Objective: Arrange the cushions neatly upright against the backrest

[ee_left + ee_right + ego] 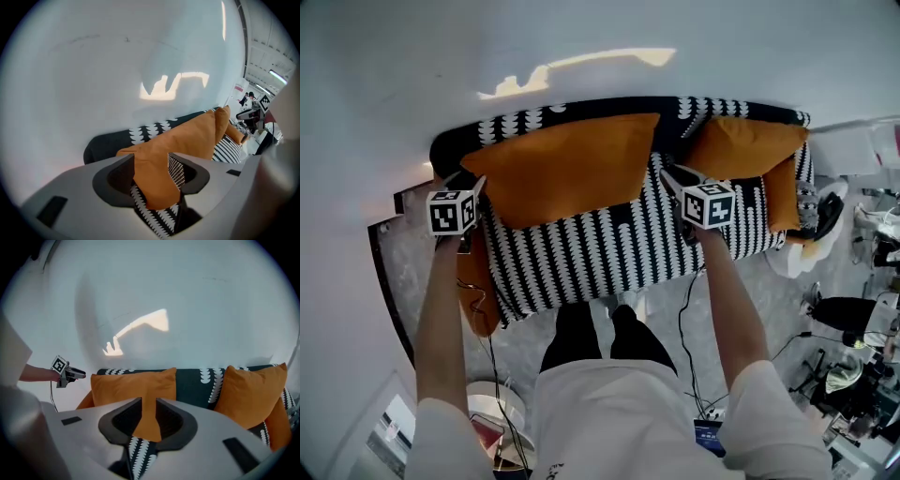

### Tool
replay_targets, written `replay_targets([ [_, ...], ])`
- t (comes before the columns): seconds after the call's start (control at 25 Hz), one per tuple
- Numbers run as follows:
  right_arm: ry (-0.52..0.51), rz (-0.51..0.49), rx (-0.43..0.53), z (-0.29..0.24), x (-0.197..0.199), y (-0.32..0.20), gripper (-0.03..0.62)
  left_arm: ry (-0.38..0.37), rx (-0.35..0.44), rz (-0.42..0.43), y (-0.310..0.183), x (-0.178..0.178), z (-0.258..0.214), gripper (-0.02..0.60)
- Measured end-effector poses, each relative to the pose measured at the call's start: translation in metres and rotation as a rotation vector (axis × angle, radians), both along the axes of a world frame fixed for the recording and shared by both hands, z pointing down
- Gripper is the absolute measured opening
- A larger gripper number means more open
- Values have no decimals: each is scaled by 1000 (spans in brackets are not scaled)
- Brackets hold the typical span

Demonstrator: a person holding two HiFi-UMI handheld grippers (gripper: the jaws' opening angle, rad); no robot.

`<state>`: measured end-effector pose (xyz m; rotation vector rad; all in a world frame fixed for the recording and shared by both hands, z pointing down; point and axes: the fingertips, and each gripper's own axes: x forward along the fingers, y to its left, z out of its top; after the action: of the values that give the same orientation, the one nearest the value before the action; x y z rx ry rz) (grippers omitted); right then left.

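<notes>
A large orange cushion (562, 164) (126, 385) (197, 136) leans upright against the backrest (534, 120) of a black-and-white patterned sofa (600, 244). My left gripper (478, 185) (152, 178) is at its left corner, jaws wide, with the corner loose between them. My right gripper (667, 175) (145, 420) is shut on its lower right corner. A second orange cushion (745, 145) (248, 390) stands against the backrest at the right. A third cushion (781, 192) leans on the right armrest.
Another orange cushion (476, 281) rests outside the left armrest. A white wall (581, 37) stands right behind the sofa. The person's legs (600, 342) are at the sofa's front edge. Cables (684, 328) trail on the floor; chairs and equipment (853, 328) crowd the right.
</notes>
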<state>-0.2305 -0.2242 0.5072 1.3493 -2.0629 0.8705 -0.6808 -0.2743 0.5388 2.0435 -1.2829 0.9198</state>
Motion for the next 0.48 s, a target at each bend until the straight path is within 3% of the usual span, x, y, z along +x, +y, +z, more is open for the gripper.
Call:
replay_targets([
  [0.16,-74,2,-19,-16,-2,67,67,59,-18,53,51,41,-18,213],
  [0.36,-140,-2,-19,-35,8,137,33,78,-24,75,117,102,-33,89],
  [0.48,-127,-17,18,-49,28,169,26,79,-10,79,155,149,-43,39],
])
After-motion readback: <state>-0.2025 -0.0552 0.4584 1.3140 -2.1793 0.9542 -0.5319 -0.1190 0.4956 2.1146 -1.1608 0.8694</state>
